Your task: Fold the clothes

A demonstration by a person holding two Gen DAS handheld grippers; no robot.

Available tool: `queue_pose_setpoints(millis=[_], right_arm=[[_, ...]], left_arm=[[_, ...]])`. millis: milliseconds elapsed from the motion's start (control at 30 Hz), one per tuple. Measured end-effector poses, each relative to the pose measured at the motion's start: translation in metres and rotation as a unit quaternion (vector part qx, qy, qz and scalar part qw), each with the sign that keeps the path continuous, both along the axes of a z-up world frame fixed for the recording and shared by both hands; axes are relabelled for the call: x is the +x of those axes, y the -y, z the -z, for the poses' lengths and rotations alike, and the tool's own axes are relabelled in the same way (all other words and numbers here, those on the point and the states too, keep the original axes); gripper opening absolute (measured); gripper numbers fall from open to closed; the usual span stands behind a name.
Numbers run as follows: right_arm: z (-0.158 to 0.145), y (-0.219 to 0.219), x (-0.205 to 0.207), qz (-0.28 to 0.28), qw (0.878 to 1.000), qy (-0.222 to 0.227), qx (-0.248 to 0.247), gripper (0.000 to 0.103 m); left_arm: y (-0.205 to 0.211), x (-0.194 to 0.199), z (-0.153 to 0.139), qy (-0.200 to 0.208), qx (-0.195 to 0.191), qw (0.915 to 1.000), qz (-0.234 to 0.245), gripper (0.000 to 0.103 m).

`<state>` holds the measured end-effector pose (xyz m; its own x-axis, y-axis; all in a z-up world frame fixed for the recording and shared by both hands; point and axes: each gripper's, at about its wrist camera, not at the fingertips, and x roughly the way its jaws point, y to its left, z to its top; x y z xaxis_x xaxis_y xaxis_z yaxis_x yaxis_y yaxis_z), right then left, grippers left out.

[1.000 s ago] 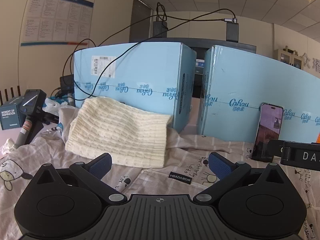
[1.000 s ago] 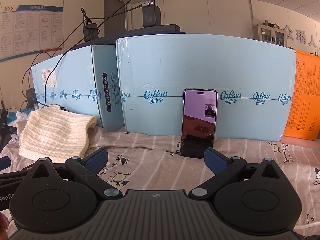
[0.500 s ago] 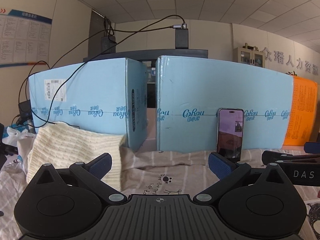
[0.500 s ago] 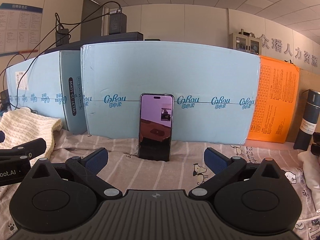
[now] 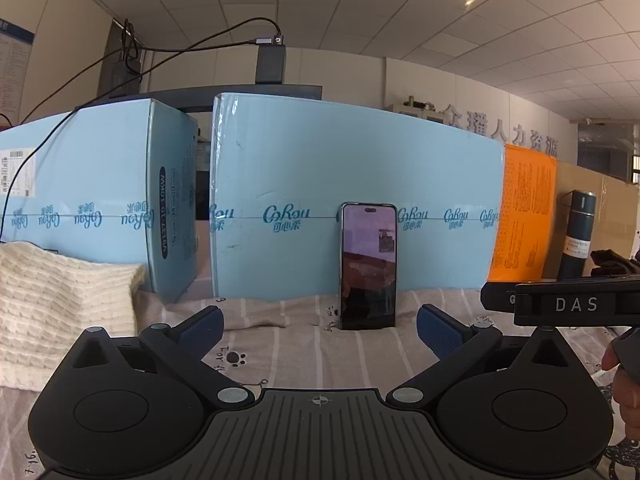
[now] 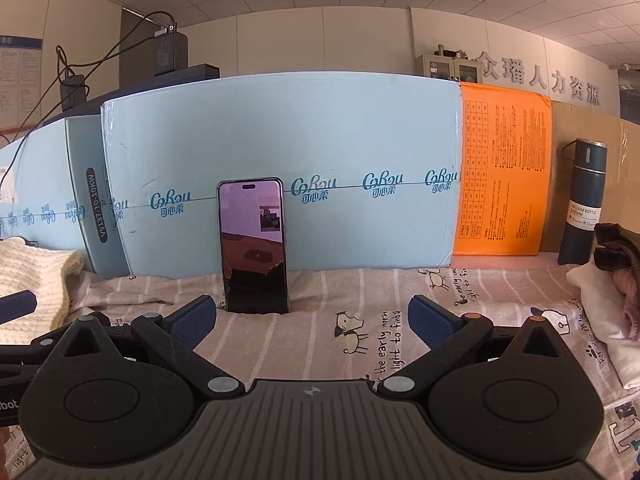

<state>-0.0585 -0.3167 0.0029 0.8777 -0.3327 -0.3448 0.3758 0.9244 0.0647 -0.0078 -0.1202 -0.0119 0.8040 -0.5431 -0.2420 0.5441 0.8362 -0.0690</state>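
Note:
A folded cream knit sweater (image 5: 56, 304) lies at the far left on the striped bedsheet (image 5: 304, 356); it also shows in the right wrist view (image 6: 32, 284). A pile of clothes (image 6: 612, 292), white, pink and dark, lies at the right edge. My left gripper (image 5: 320, 330) is open and empty, held above the sheet facing the phone. My right gripper (image 6: 312, 320) is open and empty, to the right of the left one, between the sweater and the pile.
A phone (image 5: 369, 266) stands upright against light blue cartons (image 5: 360, 200), also in the right wrist view (image 6: 254, 246). An orange box (image 6: 502, 176) and a dark vacuum bottle (image 6: 582, 204) stand at the back right. Cables and adapters sit on top of the cartons.
Both grippers have swung to the right. The sweater has slid to the left edge of both views, and the clothes pile and bottle have come into view at the right.

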Motion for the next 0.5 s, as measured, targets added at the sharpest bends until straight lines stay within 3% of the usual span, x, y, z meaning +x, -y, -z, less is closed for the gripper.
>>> queue_pose_setpoints(millis=[300,500], right_arm=[[-0.006,0.007,-0.014,0.004,0.999,0.036,0.011,0.103],[-0.014,0.022,-0.042,0.02,0.997,0.068,0.021,0.103]], left_arm=[[0.003,-0.007,0.001,0.021,-0.027,0.9986,0.039,0.103],[0.009,-0.01,0.0,-0.028,-0.037,0.9927,0.111,0.103]])
